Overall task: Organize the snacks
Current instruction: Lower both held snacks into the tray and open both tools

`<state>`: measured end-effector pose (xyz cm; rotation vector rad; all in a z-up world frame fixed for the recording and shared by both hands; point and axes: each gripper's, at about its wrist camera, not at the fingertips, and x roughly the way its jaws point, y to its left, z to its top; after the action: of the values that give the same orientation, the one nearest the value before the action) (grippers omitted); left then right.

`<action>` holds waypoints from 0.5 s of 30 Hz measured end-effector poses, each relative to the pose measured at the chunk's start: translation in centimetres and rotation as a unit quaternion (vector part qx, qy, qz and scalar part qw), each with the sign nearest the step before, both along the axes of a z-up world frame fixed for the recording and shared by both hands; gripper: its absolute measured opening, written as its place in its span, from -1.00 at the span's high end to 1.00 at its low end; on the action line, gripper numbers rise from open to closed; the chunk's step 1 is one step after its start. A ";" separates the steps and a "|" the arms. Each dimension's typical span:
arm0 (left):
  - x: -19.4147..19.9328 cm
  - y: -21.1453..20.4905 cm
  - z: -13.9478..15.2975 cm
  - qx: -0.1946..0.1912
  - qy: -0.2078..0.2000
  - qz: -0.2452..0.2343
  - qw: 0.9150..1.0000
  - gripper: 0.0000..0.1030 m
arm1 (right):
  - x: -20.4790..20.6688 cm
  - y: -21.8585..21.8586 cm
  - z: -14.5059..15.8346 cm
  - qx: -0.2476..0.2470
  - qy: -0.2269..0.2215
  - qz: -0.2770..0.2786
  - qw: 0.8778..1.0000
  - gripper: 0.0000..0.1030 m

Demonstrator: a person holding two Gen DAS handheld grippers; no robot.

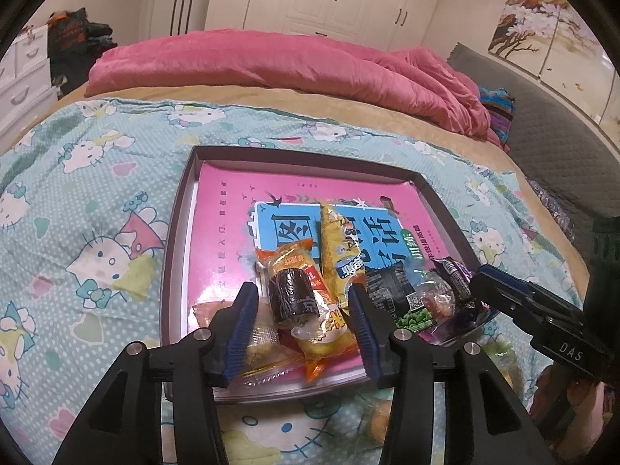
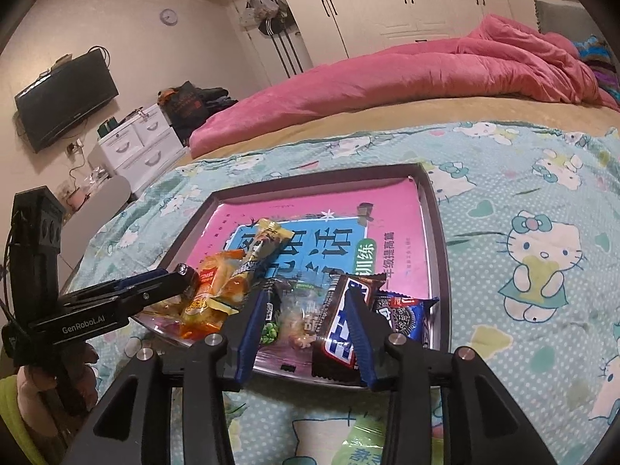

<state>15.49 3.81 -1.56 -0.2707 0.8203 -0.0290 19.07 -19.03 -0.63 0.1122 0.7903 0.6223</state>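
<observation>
A dark-rimmed tray point(image 1: 176, 232) lined with a pink book lies on the bed, with snacks piled at its near edge. My left gripper point(image 1: 302, 292) stands open astride an orange packet holding a dark roll point(image 1: 292, 298); its pads do not press on it. A long yellow packet point(image 1: 337, 240) lies just to the right. My right gripper point(image 2: 308, 292) is open over a clear-wrapped sweet point(image 2: 298, 317) and a brown chocolate bar point(image 2: 335, 329), whose right side its right finger covers. A green pea packet point(image 2: 271, 331) and a blue biscuit packet point(image 2: 405, 314) flank them.
The tray point(image 2: 440, 232) rests on a Hello Kitty sheet point(image 2: 542, 255). A pink duvet point(image 1: 310, 62) is heaped at the far side. A green packet point(image 2: 364, 449) lies on the sheet below the right gripper. White drawers point(image 2: 135, 143) and a wall television point(image 2: 66, 97) stand far left.
</observation>
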 end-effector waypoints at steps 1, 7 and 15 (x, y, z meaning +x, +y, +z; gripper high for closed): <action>0.0 0.0 0.1 -0.001 -0.001 0.000 1.000 0.00 | 0.0 -0.1 0.1 0.001 -0.002 -0.002 1.000 0.17; -0.2 0.2 0.4 -0.002 -0.006 0.001 1.000 -0.12 | -0.3 -0.6 0.7 0.003 -0.016 -0.011 1.000 0.00; -0.5 0.2 1.2 0.002 -0.016 0.000 1.000 -0.38 | -0.5 -0.9 1.1 -0.005 -0.027 -0.019 0.999 -0.14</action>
<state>14.98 4.06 -0.37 -0.2653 0.7894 -0.0303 18.60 -19.92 0.48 0.1002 0.7371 0.5818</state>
